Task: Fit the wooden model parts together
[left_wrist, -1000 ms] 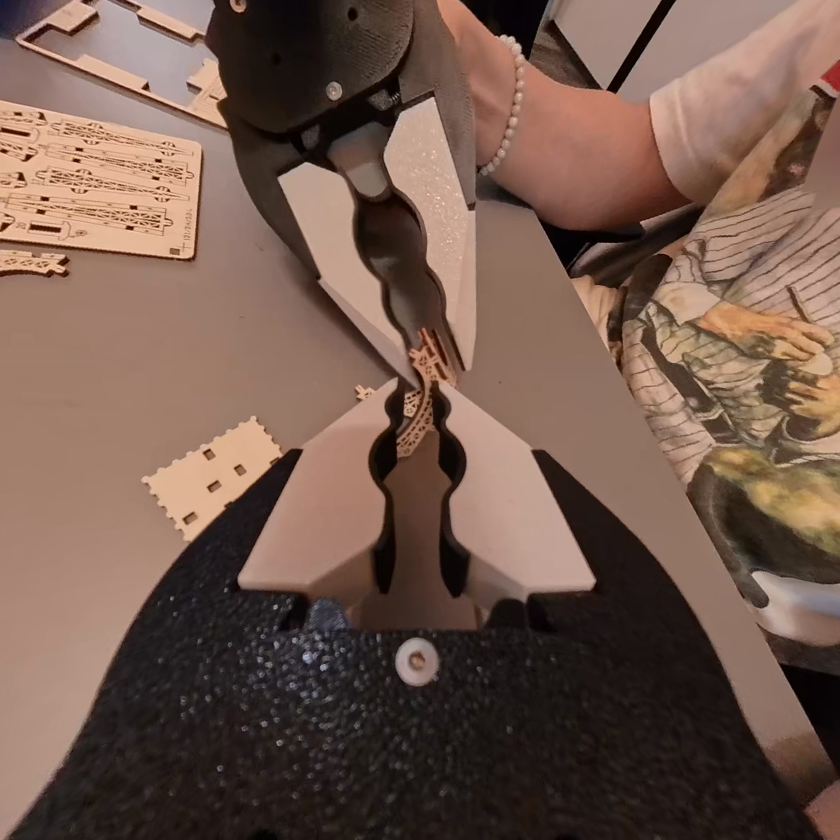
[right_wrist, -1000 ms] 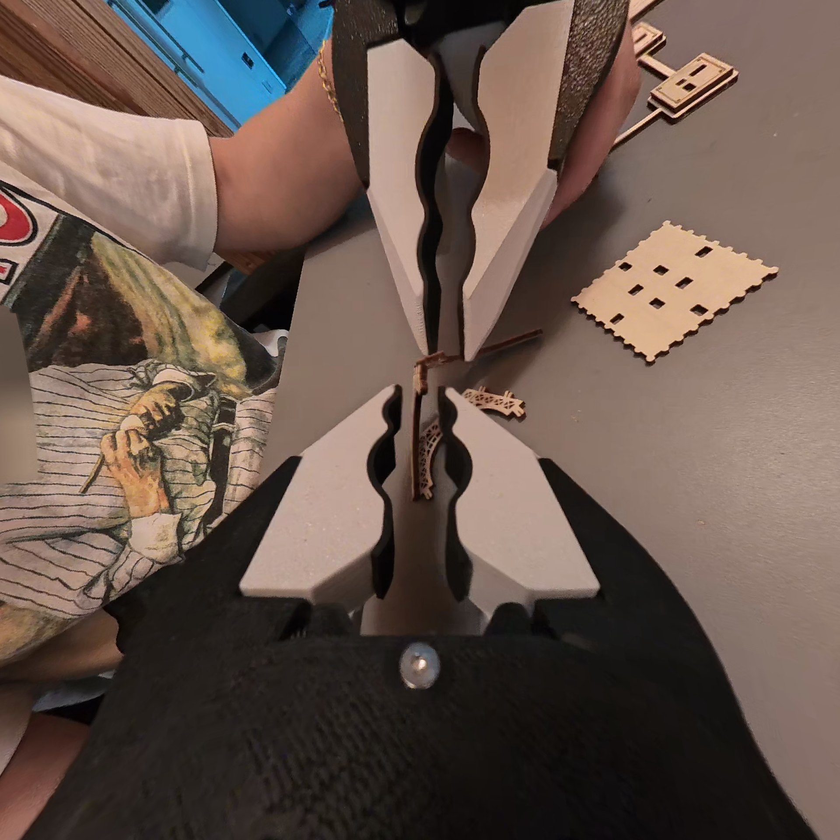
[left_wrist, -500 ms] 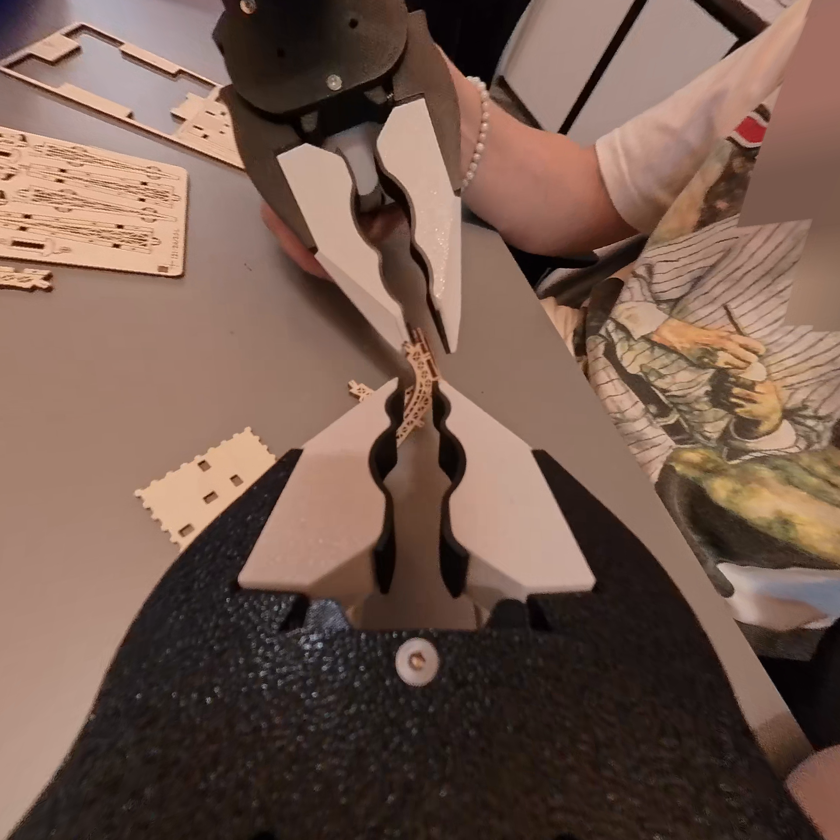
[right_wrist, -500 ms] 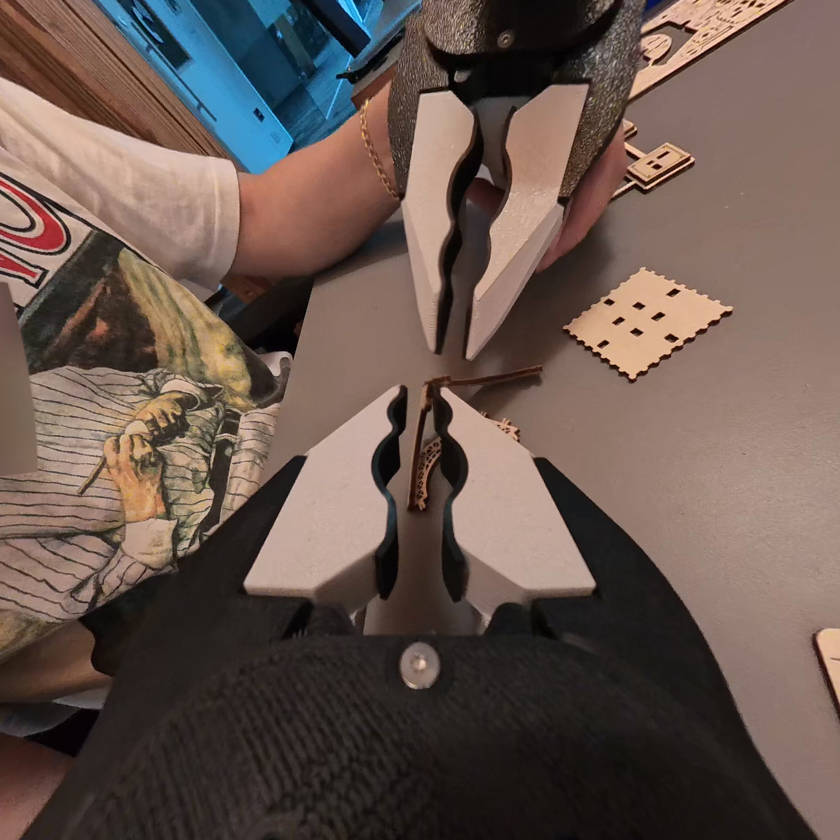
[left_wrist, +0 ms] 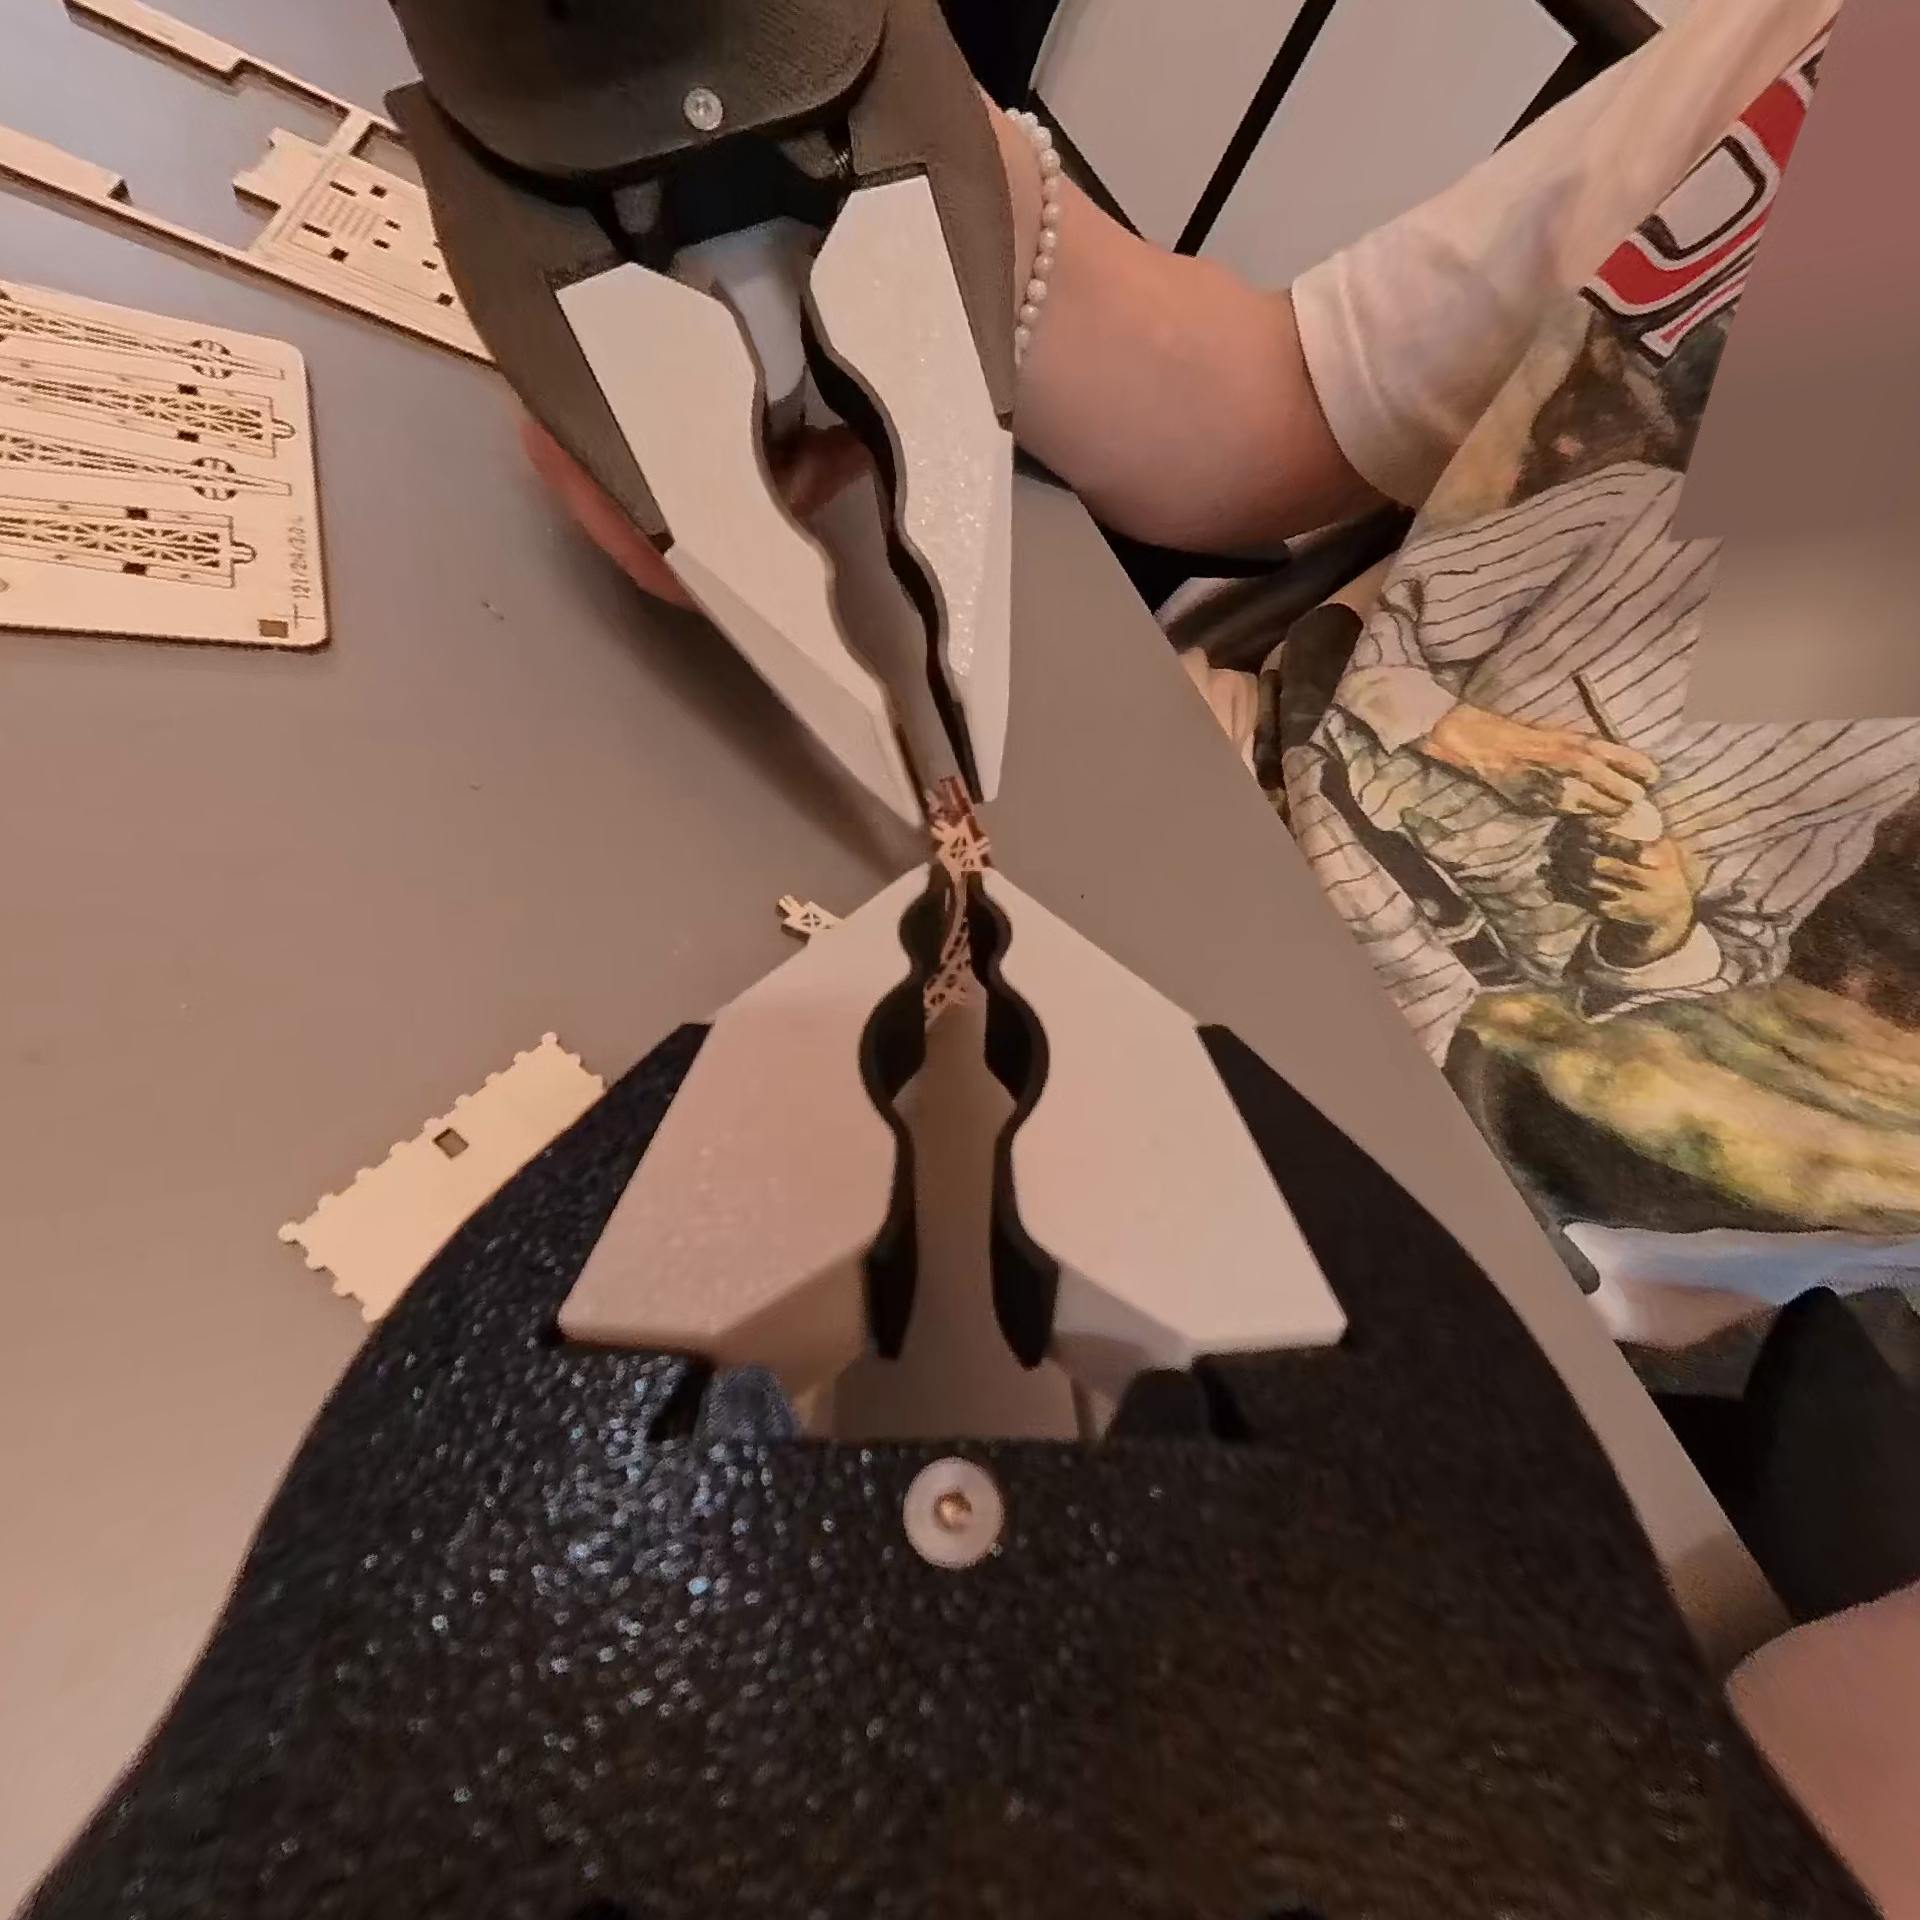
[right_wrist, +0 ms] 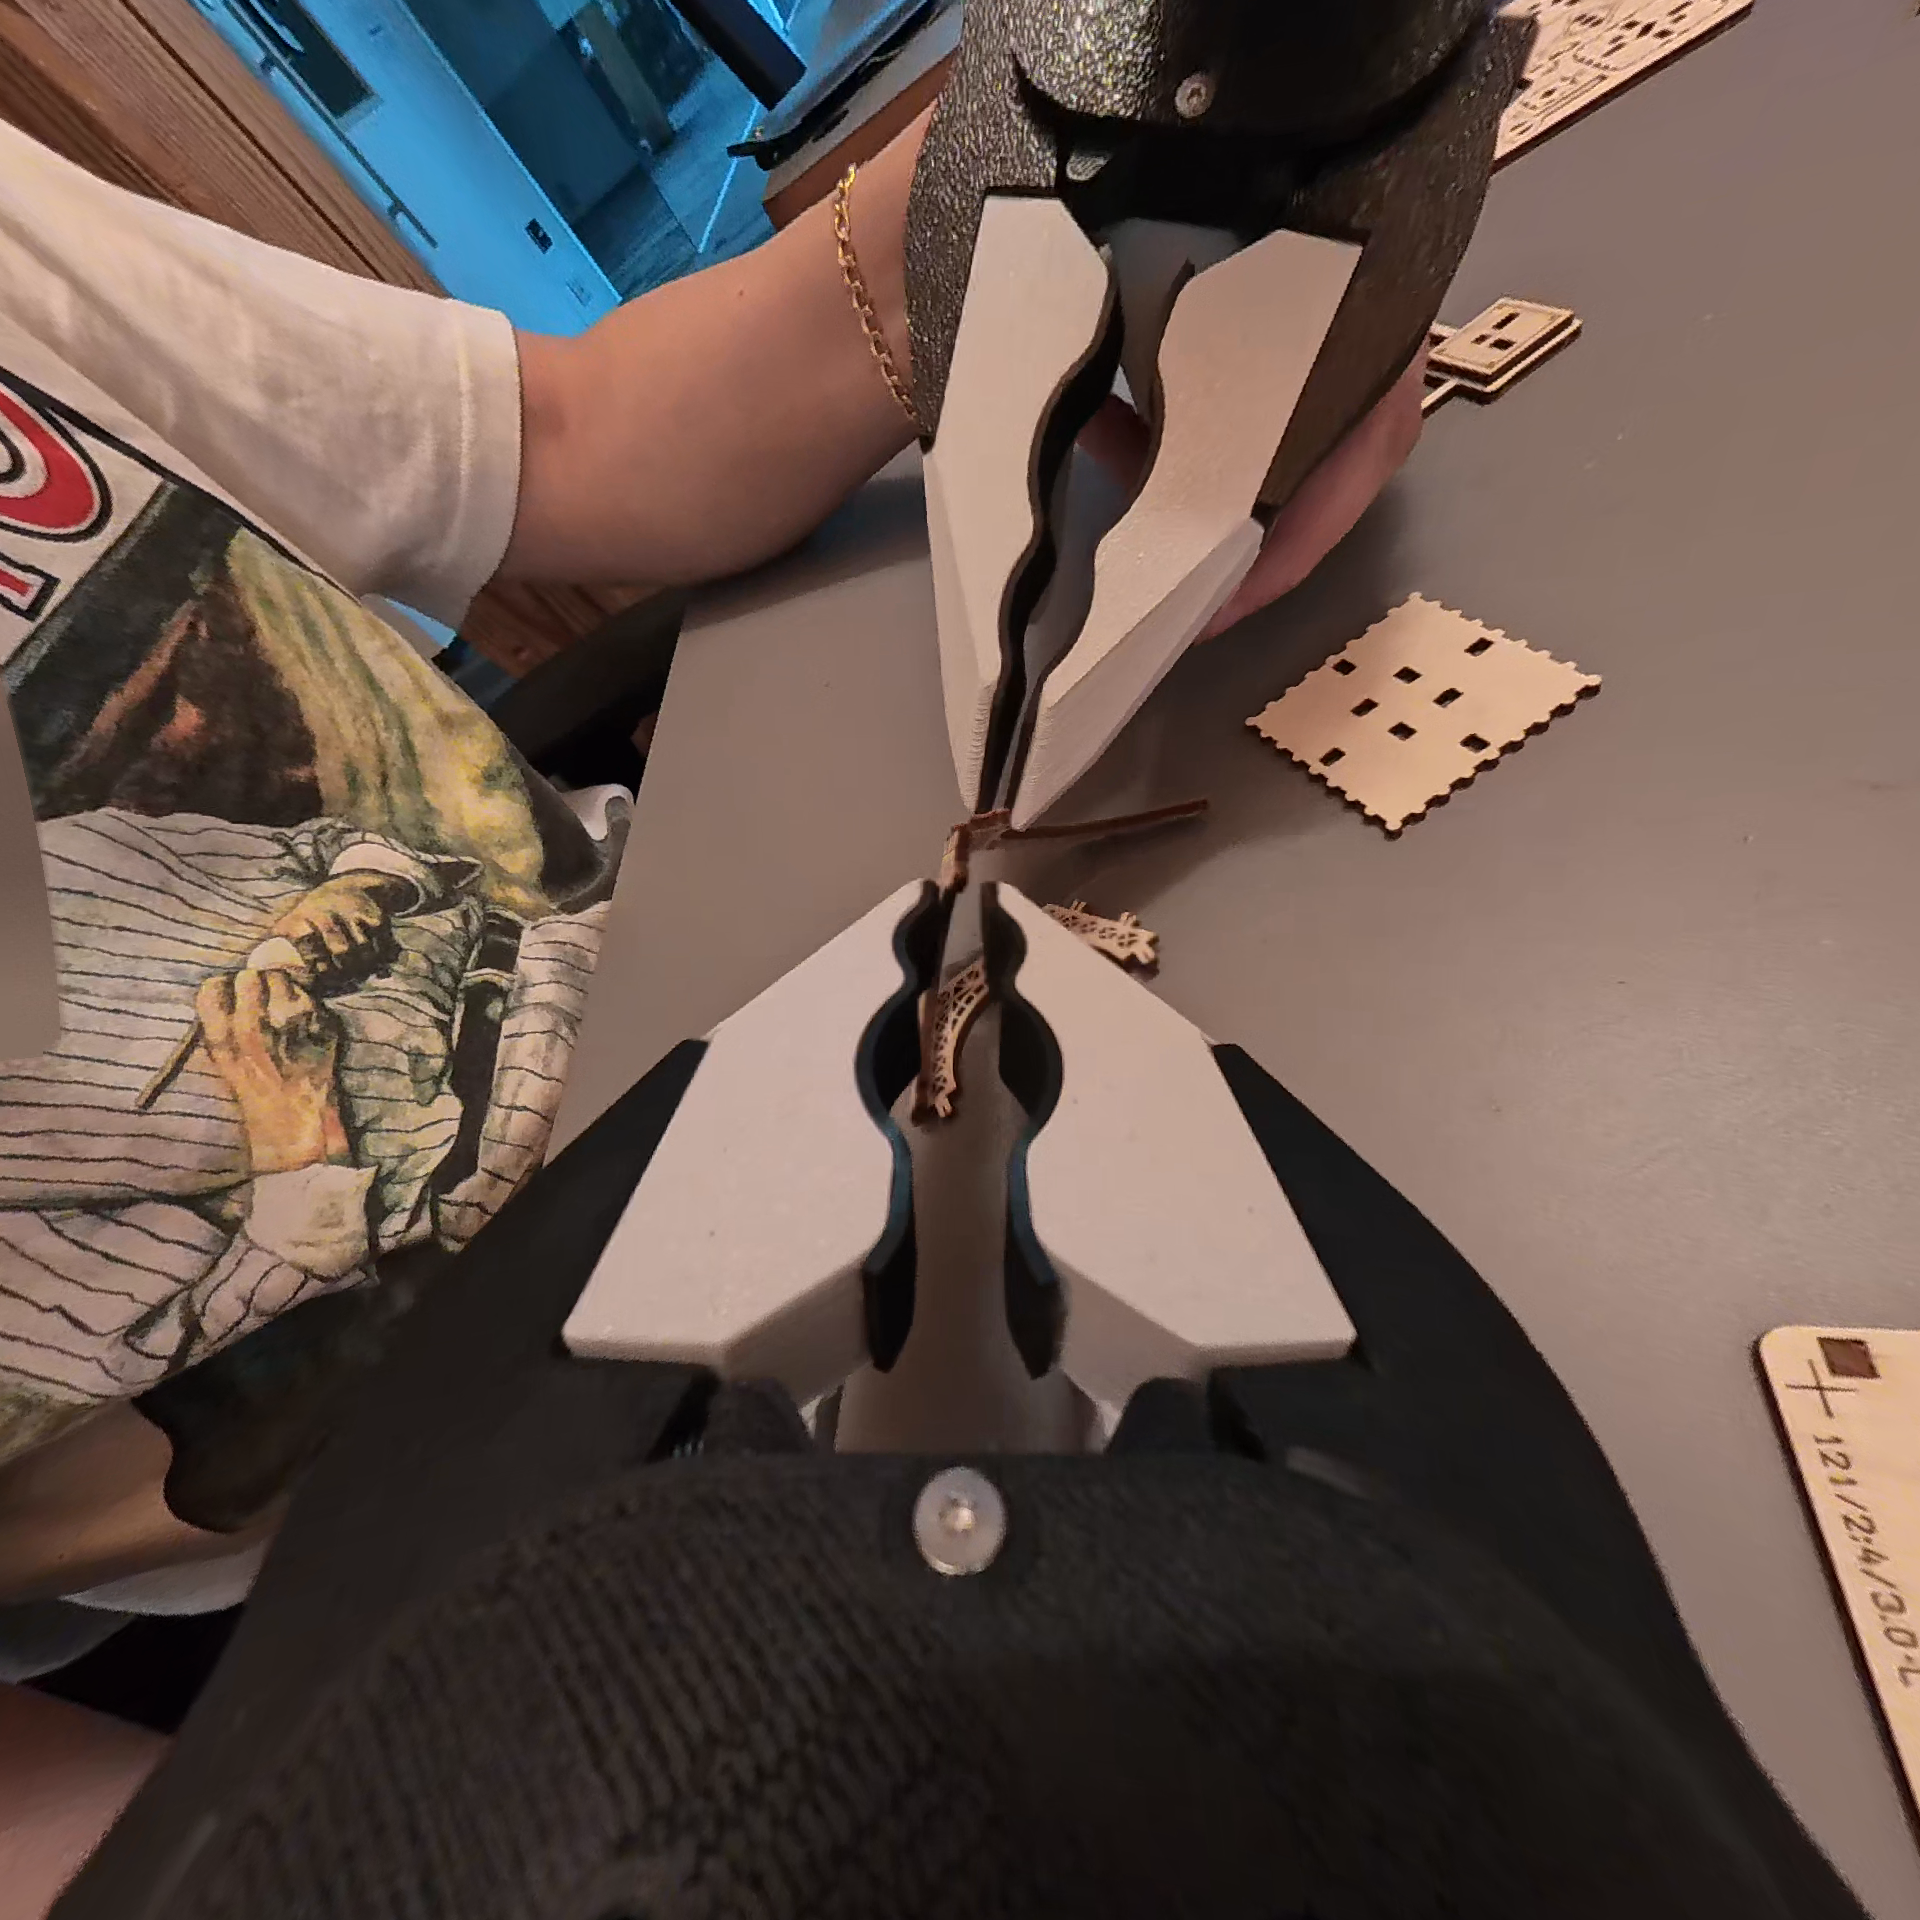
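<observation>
In the left wrist view my left gripper point(left_wrist: 957, 885) is shut on a thin wooden lattice piece point(left_wrist: 950, 971) that sticks out past its tips. My right gripper point(left_wrist: 943, 802) comes down from above, tip to tip with it, and the wood point(left_wrist: 961, 844) bridges the small gap. In the right wrist view my right gripper point(right_wrist: 956, 891) is shut on a curved wooden lattice piece point(right_wrist: 951, 1029). The left gripper point(right_wrist: 1001, 812) meets it from above. A thin strip point(right_wrist: 1122, 823), seen edge-on, sticks out to the right at the joint. Both hold the parts above the grey table point(left_wrist: 312, 883).
A square notched plate with slots point(right_wrist: 1423, 712) lies on the table, also in the left wrist view point(left_wrist: 447, 1174). A small loose lattice part point(right_wrist: 1107, 935) lies near the tips. Part sheets point(left_wrist: 156, 468) point(right_wrist: 1860, 1538) lie further off. The table edge and the person's torso point(left_wrist: 1558, 831) are close by. The grippers are tip to tip, or close to it.
Half a second ago the two grippers stood a little apart. They have closed in again, and their tips now nearly touch with the wooden parts meeting between them.
</observation>
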### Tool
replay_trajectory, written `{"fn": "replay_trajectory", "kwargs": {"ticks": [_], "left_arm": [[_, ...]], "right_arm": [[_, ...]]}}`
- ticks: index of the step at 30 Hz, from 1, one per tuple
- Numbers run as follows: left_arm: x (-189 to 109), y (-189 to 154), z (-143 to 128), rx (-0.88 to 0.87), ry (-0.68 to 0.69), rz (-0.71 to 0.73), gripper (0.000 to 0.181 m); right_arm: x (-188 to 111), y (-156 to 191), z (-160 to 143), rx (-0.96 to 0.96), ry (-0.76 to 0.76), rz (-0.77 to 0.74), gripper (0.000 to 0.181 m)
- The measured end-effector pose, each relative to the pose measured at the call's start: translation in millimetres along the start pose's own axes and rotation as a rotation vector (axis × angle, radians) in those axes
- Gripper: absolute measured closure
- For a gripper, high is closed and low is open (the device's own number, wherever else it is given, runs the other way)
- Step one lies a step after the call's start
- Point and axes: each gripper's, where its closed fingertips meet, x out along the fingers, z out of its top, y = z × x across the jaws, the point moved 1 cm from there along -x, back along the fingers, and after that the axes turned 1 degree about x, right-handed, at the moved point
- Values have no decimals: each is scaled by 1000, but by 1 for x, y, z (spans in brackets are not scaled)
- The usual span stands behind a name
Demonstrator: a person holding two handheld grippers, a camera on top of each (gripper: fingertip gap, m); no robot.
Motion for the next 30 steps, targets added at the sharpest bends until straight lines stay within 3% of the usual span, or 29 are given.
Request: {"fn": "replay_trajectory", "kwargs": {"ticks": [5,9,30], "left_arm": [[0,0,0,-8,3,-18,180],[0,1,1,-12,2,-28,180],[-1,-7,2,-7,-15,-93,181]], "right_arm": [[3,3,-2,-11,20,15,166],[3,2,3,-12,-6,19,180],[6,8,2,-47,14,59,181]]}}
